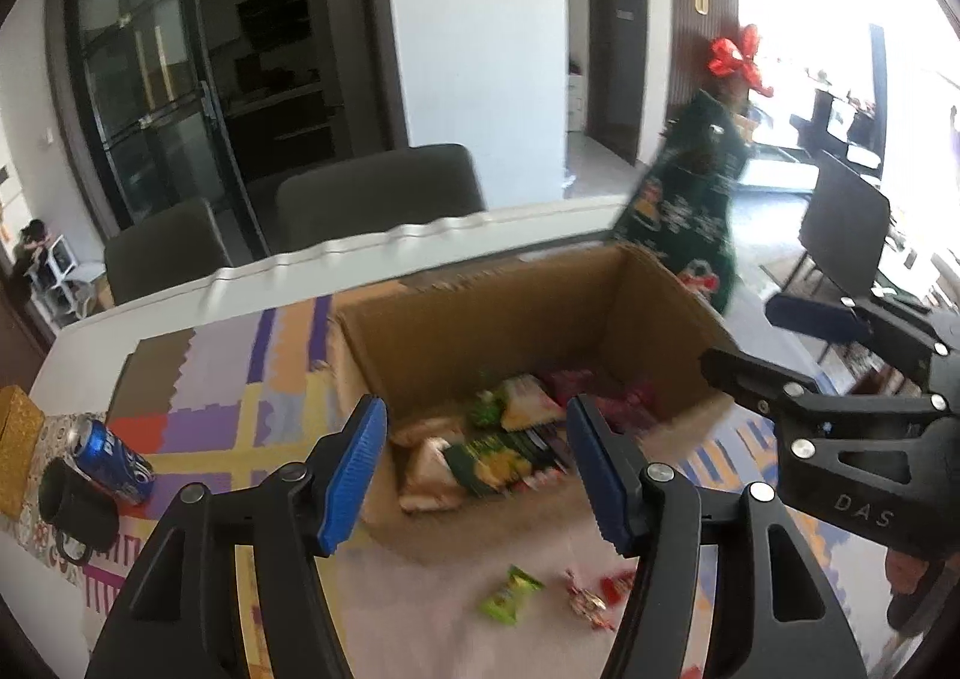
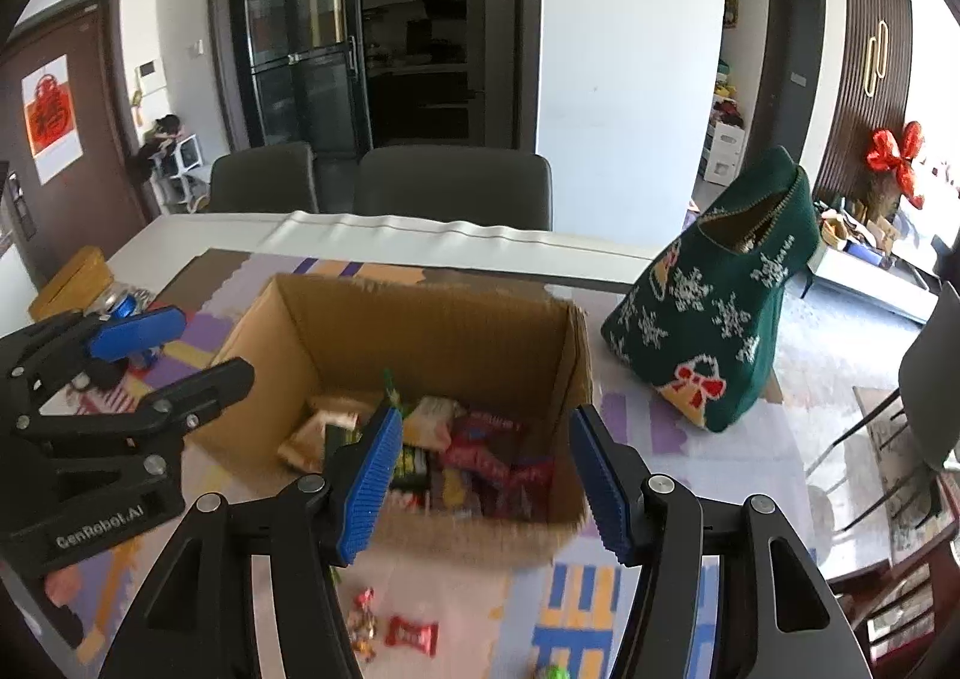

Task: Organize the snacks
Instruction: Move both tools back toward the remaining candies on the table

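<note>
While both claws gape (empty), left claw [image 1: 477, 466], right claw [image 2: 483, 478], above box rim [image 2: 420, 292].

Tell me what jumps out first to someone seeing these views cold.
The open box in the middle of the table, its bottom heaped with bright snacks, draws the eye first. Right of it stands a big green stocking with snowflakes and a red bow. Both claws, left and right, hang open over the box's near edge, with a few loose candies on the mat in front.
</note>
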The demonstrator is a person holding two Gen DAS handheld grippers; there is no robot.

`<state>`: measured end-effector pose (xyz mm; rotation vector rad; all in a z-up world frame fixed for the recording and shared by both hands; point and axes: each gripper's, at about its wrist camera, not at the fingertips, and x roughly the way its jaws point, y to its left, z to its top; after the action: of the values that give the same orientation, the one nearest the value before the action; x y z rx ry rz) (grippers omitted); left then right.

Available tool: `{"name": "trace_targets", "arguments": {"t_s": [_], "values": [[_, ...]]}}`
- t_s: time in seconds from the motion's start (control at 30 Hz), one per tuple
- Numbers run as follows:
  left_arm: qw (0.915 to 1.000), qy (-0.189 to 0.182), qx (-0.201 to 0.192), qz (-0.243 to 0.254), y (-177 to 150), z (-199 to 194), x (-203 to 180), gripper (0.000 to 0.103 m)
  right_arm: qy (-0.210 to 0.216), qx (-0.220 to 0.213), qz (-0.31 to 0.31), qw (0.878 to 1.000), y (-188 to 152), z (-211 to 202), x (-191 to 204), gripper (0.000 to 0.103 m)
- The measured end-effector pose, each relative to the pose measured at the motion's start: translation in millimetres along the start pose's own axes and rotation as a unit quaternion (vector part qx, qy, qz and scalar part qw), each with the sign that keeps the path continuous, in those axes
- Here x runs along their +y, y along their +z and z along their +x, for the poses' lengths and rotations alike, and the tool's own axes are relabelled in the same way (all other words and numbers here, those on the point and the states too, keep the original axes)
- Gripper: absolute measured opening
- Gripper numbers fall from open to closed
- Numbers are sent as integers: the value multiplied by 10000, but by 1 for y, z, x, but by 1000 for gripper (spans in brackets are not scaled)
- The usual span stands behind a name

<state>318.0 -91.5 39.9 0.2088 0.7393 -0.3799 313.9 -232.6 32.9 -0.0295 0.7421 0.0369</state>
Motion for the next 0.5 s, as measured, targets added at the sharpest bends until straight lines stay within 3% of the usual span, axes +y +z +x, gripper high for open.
{"name": "trace_targets", "arguments": {"t_s": [0.3, 0.5], "values": [[9985, -166, 211, 487, -28, -10, -43, 63, -89, -45, -398, 9992, -31, -34, -6, 59], [9952, -251, 471, 823, -45, -3, -69, 63, -267, 196, -583, 9977, -55, -37, -18, 59]]}}
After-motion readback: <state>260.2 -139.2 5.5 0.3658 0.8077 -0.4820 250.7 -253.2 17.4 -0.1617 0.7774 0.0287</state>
